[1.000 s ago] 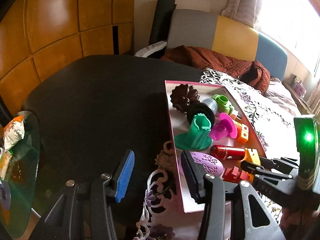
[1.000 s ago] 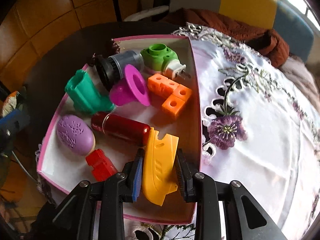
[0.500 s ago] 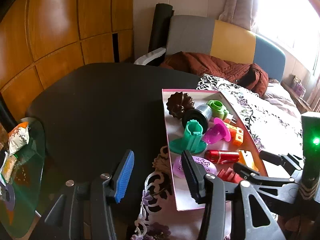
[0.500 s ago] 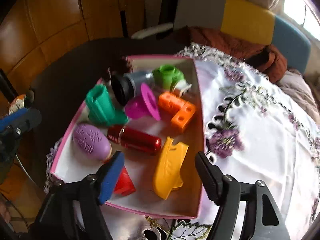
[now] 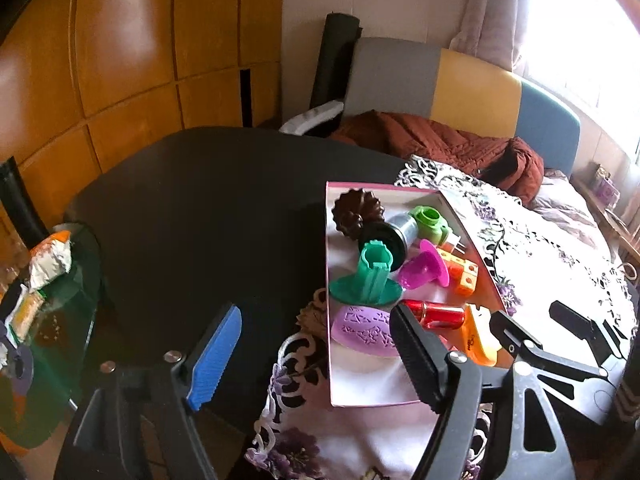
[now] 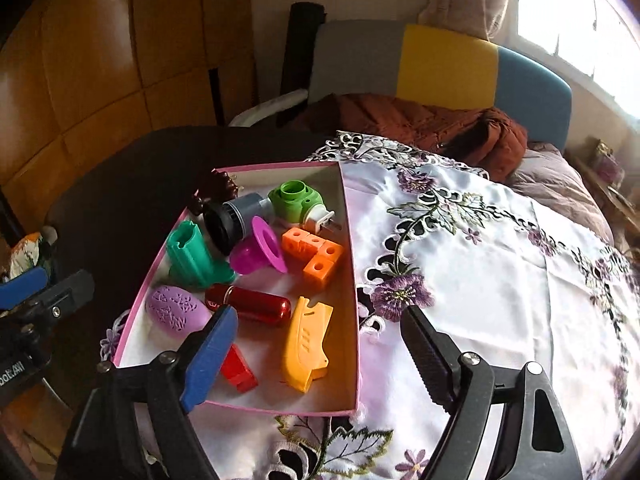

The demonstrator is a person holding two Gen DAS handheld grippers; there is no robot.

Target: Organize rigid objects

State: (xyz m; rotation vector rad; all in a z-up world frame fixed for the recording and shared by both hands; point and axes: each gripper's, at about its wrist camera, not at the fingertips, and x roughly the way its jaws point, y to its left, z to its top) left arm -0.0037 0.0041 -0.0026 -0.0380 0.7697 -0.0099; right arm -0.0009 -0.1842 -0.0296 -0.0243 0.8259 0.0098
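A pink-rimmed box [image 6: 352,264] [image 5: 327,240] on the embroidered tablecloth holds several rigid objects: a yellow plastic piece [image 6: 306,344], a red cylinder [image 6: 250,307], a purple oval [image 6: 174,314], a teal stand [image 6: 192,258], a magenta funnel [image 6: 260,250], an orange block [image 6: 314,252], a green plug [image 6: 296,202] and a red block [image 6: 238,368]. My right gripper [image 6: 316,360] is open and empty, above the box's near end. My left gripper [image 5: 316,356] is open and empty, to the left of the box.
The white embroidered tablecloth [image 6: 500,272] spreads to the right of the box. A dark round table [image 5: 208,208] lies to the left. A sofa with a brown blanket [image 6: 420,120] stands behind. A glass side table [image 5: 36,320] with snack packets is at far left.
My right gripper opened and let the yellow piece go into the box, then drew back and up. My left gripper also drew back a little.
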